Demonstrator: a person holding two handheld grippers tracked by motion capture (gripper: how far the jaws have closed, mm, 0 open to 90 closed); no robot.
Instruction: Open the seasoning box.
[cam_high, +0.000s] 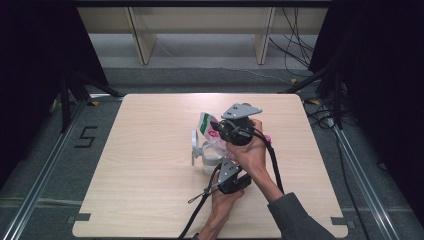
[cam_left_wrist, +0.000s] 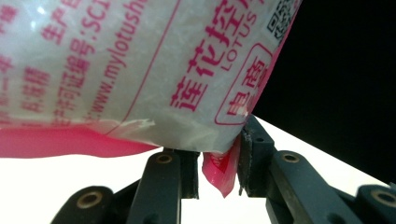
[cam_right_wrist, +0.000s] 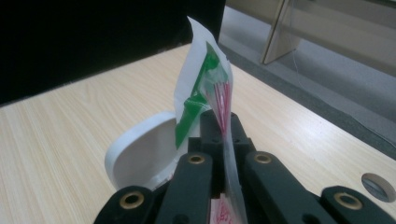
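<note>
1. Pouch (cam_high: 206, 125) lifted mid-surface, over the white lidded container (cam_high: 210, 156) — not visibly tipped yet.
2. Left hand-held gripper (cam_left_wrist: 218, 164) pinches its pink bottom corner; right hand-held gripper (cam_right_wrist: 223, 122) — pressed together on the top seal.
3. Remaining, likely: emptying it into the container.

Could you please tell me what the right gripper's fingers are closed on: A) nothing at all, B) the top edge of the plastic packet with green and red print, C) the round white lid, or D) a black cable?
B: in the right gripper view the right gripper has its fingers pinched on the thin upper edge of the plastic packet, while the white lid stands free behind it.
</note>
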